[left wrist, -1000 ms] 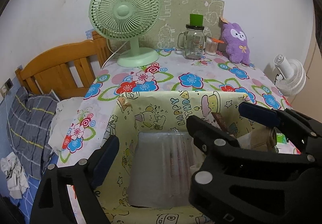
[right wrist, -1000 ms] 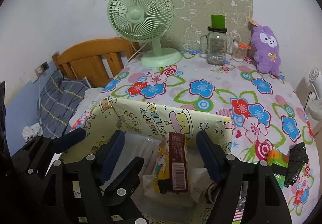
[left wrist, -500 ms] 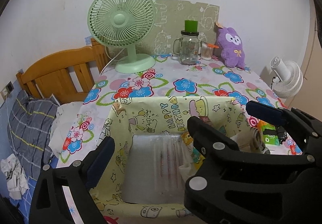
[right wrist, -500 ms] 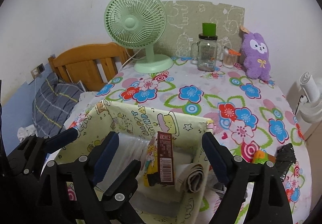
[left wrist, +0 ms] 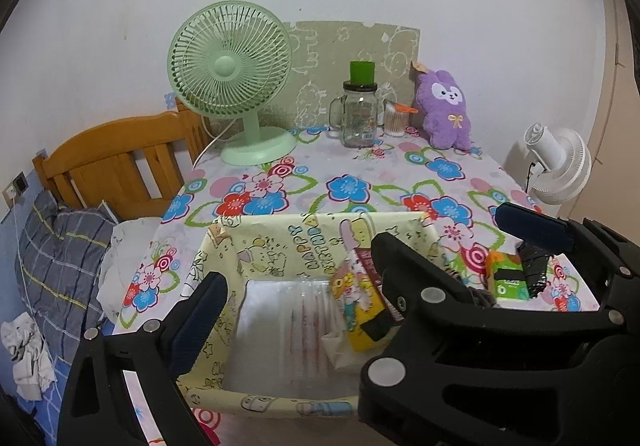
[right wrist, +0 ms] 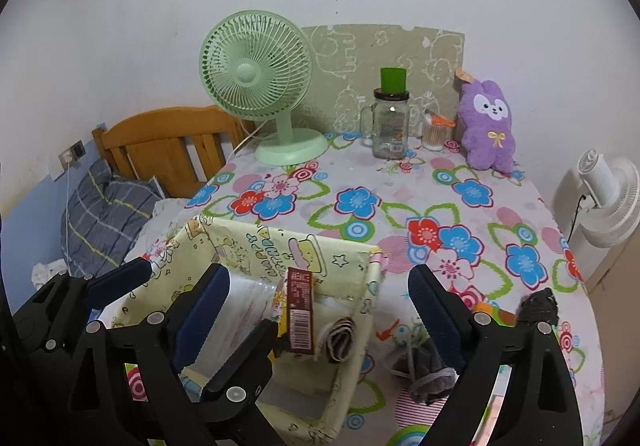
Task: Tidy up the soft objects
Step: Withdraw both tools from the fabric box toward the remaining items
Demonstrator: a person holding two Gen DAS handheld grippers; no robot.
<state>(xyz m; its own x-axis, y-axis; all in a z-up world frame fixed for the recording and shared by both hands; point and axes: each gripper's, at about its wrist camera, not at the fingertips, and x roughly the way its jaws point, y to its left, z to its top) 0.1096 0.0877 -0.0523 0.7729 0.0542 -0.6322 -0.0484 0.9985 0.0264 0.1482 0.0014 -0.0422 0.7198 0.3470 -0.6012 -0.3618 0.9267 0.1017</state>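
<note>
Above the storage box (right wrist: 256,246) at the tabletop's near edge: left gripper (left wrist: 304,282) and right gripper (right wrist: 320,298) both wide open, empty.

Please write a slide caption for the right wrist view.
Open right gripper above yellow fabric basket; grey cloth lies beside it.

A table covered by a white cloth printed with red, blue and pink flowers (right wrist: 400,205) carries everything. Along its far edge stand a pale green desk fan (right wrist: 264,93), a clear glass handled jar with a green cap (right wrist: 390,125), a small clear tub of cotton swabs (right wrist: 434,133) and a purple plush rabbit (right wrist: 486,125). At the near edge sits a yellow cartoon-print fabric box (right wrist: 248,246). Just right of it lie a grey rolled cloth (right wrist: 424,370), an orange-and-green packet (left wrist: 506,276) and a black crumpled item (right wrist: 538,308).
</note>
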